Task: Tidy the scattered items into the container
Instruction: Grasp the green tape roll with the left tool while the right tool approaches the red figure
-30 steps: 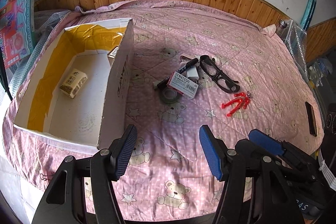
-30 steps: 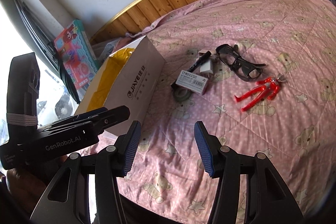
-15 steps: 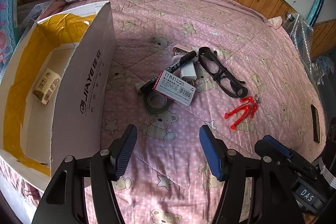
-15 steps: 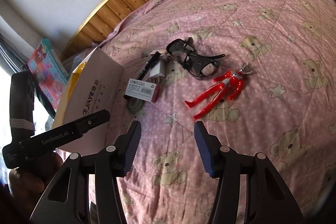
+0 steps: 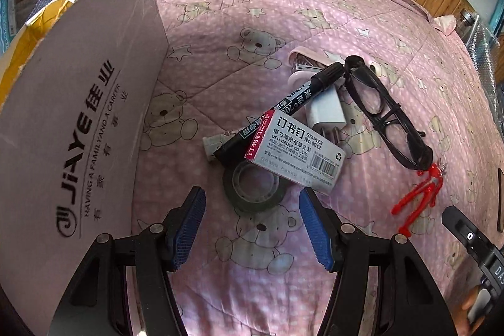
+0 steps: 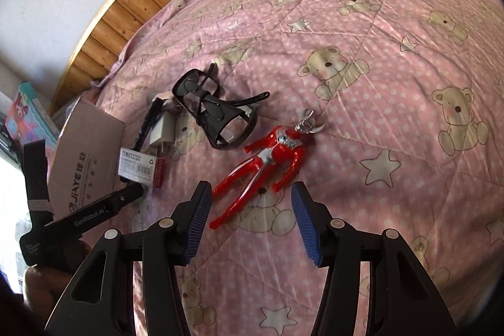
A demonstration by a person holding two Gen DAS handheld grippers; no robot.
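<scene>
**2 open grippers line up on tape and figure**

The left hand-held gripper [image 5: 252,224] hangs released, its jaws spread wide and holding nothing, just short of the tape roll [image 5: 253,189]. The right hand-held gripper [image 6: 250,221] is equally spread and empty, with the legs of the red figure [image 6: 267,161] reaching in between its pads.

To do this well, I judge the right should close across the figure's legs or waist rather than the thin silver head crest, squeezing square so the glossy plastic does not twist out. The left needs more care: the staple box [image 5: 294,151] rests on the far rim of the tape, and a marker [image 5: 280,112] lies under the box, so lifting the tape may drag both. Pinching the near wall of the ring, 1 pad inside and 1 outside, looks safest.

The tape is a dark, flat ring on the pink bed [image 5: 267,21]. The figure is red with silver chest, lying face up. Beyond the tape sit a white charger [image 5: 326,111] and black glasses [image 5: 386,115]. The carton [image 5: 78,122] stands just left of the tape, its open inside barely visible.
</scene>
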